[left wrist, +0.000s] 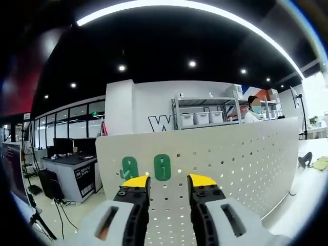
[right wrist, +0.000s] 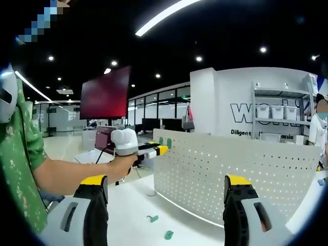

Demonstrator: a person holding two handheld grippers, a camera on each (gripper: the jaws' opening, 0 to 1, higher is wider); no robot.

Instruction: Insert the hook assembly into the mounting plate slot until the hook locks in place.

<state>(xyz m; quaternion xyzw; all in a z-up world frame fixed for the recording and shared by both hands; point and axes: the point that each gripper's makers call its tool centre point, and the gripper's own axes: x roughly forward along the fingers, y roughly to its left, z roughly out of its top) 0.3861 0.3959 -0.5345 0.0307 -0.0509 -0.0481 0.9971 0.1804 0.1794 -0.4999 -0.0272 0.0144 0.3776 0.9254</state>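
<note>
Left gripper [left wrist: 168, 185], jaws parted and empty, faces the white perforated mounting plate [left wrist: 241, 159]; two green hooks [left wrist: 162, 167] hang at 12 o'clock above its tips. Right gripper [right wrist: 166, 188], jaws released wide; two green hook pieces [right wrist: 152, 219] lie on the white table [right wrist: 133, 215] at 6 o'clock.

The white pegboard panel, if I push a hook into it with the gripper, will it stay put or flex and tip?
The pegboard panel stands upright on the table as a thin perforated sheet, so a push near its top edge could flex it. It curves along its base, which probably resists tipping. No clamps show, so it may slide.
</note>
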